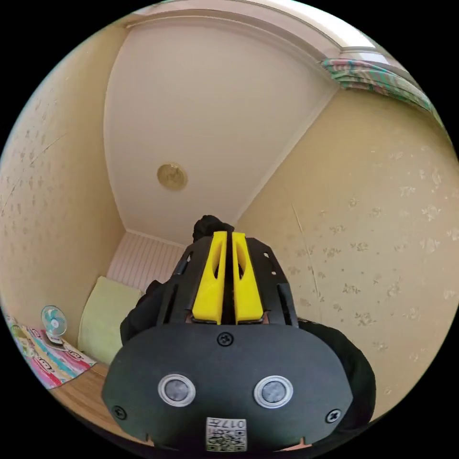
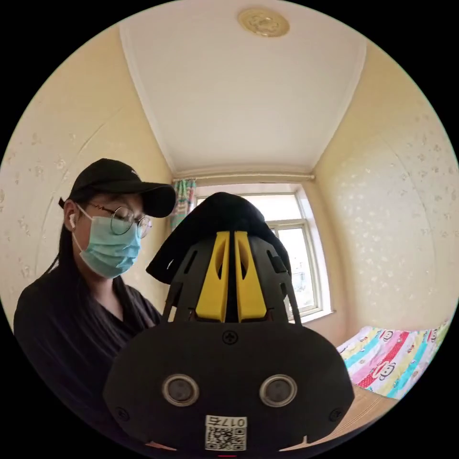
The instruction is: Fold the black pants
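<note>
Both cameras point up toward the ceiling. In the left gripper view my left gripper (image 1: pixel 229 234) has its yellow jaws pressed together on a fold of the black pants (image 1: pixel 210 224), which bunch above the tips and hang down behind the gripper body (image 1: pixel 349 363). My right gripper (image 2: pixel 229 234), in the right gripper view, is likewise shut on the black pants (image 2: pixel 220 213), and the cloth drapes over the jaw tips like a hood.
A person in a black cap and black top (image 2: pixel 71 306) stands close on the left of the right gripper view. A window (image 2: pixel 291 248) with a patterned curtain, a colourful bedsheet (image 2: pixel 392 358), a wooden surface (image 2: pixel 368 406), a small fan (image 1: pixel 53 324) and a green cushion (image 1: pixel 103 315) surround me.
</note>
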`<action>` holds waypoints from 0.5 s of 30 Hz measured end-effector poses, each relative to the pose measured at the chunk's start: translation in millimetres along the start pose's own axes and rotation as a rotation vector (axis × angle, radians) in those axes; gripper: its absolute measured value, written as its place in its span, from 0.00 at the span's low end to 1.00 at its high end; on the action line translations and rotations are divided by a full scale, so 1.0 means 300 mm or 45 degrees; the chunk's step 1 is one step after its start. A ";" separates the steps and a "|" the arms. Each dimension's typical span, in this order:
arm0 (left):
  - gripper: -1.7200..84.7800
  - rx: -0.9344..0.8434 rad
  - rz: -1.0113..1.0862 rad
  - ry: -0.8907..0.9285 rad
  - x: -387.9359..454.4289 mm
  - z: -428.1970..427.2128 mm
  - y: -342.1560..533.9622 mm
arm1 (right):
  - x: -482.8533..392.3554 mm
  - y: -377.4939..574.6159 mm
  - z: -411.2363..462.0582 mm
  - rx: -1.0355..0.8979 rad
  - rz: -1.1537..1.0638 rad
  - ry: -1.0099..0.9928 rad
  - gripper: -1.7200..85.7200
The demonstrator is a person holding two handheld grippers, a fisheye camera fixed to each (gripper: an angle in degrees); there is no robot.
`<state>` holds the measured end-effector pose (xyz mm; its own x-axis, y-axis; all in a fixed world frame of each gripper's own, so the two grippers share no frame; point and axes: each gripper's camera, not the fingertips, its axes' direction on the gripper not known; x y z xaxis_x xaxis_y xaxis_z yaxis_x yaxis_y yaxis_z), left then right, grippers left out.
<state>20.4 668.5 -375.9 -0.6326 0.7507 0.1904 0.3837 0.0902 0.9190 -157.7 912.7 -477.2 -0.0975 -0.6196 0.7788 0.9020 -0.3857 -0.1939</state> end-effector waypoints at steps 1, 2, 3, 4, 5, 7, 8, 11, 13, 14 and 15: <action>0.02 -0.064 0.019 -0.172 -0.091 -0.039 -0.075 | 0.019 -0.066 0.027 -0.012 -0.014 0.166 0.05; 0.02 -0.137 0.022 -0.391 -0.220 -0.084 -0.155 | 0.080 -0.135 0.071 -0.051 -0.031 0.354 0.05; 0.02 -0.168 0.014 -0.521 -0.301 -0.110 -0.195 | 0.126 -0.168 0.100 -0.078 -0.037 0.450 0.05; 0.02 -0.215 -0.029 -0.779 -0.497 -0.164 -0.270 | 0.252 -0.233 0.177 -0.157 -0.063 0.644 0.05; 0.03 -0.248 -0.108 -1.005 -0.732 -0.229 -0.337 | 0.429 -0.291 0.275 -0.270 -0.062 0.843 0.05; 0.05 -0.313 -0.260 -1.302 -1.080 -0.359 -0.391 | 0.756 -0.328 0.408 -0.421 0.024 1.120 0.05; 0.06 -0.345 -0.431 -1.453 -1.274 -0.481 -0.376 | 0.982 -0.300 0.461 -0.562 0.132 1.223 0.06; 0.09 -0.377 -0.694 -1.628 -1.532 -0.790 -0.195 | 1.340 -0.092 0.444 -1.002 0.403 1.458 0.08; 0.09 -0.448 -0.787 -1.660 -1.629 -0.971 -0.014 | 1.415 0.079 0.367 -1.070 0.400 1.517 0.09; 0.09 -0.567 -0.893 -1.670 -1.695 -1.096 0.142 | 1.454 0.219 0.305 -1.150 0.403 1.461 0.09; 0.10 -0.631 -0.959 -1.683 -1.723 -1.158 0.227 | 1.475 0.298 0.268 -1.202 0.427 1.434 0.09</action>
<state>139.8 59.1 -291.9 0.5330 0.6720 -0.5141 -0.1448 0.6710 0.7271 -86.3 658.9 -101.8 -0.6057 -0.7823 -0.1455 0.3959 -0.1377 -0.9079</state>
